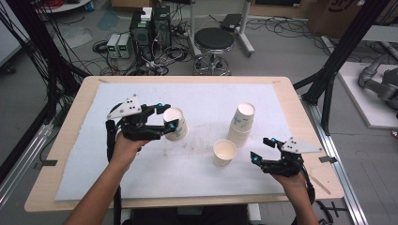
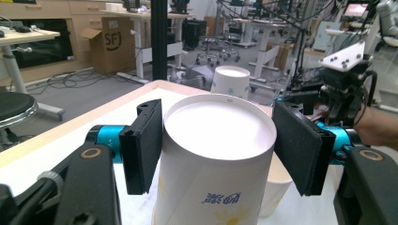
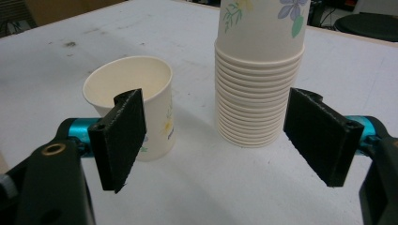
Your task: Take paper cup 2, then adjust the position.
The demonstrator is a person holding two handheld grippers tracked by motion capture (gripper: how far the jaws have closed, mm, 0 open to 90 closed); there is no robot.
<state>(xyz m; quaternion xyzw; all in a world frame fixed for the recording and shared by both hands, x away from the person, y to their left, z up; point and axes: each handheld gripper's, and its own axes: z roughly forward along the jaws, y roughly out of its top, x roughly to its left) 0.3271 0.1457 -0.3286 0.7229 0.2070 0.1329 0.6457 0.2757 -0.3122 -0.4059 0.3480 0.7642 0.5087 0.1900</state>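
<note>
Lower centre of the high view: two hand-held grippers working among paper cups on a white mat.

Nearest the lower right edge, the right gripper (image 1: pixel 263 149) is held by a hand just above the mat (image 1: pixel 141 178), its jaws spread apart with nothing between the pads. Just left of it, the upright cup (image 1: pixel 224 152) stands open end up on the mat; in the right gripper view this cup sits behind the left pad (image 3: pixel 119 136). Left of centre, the left gripper (image 1: pixel 167 117) is clamped on the inverted cup (image 1: pixel 177 123), held tilted with its bottom uppermost; in the left gripper view both pads press its sides just below the bottom rim. Farther back, right of centre, the cup stack (image 1: pixel 241 123) stands bottom up, close behind the upright cup. Beyond the table edge, at upper centre, a black stool (image 1: pixel 214 41) stands on the floor.
</note>
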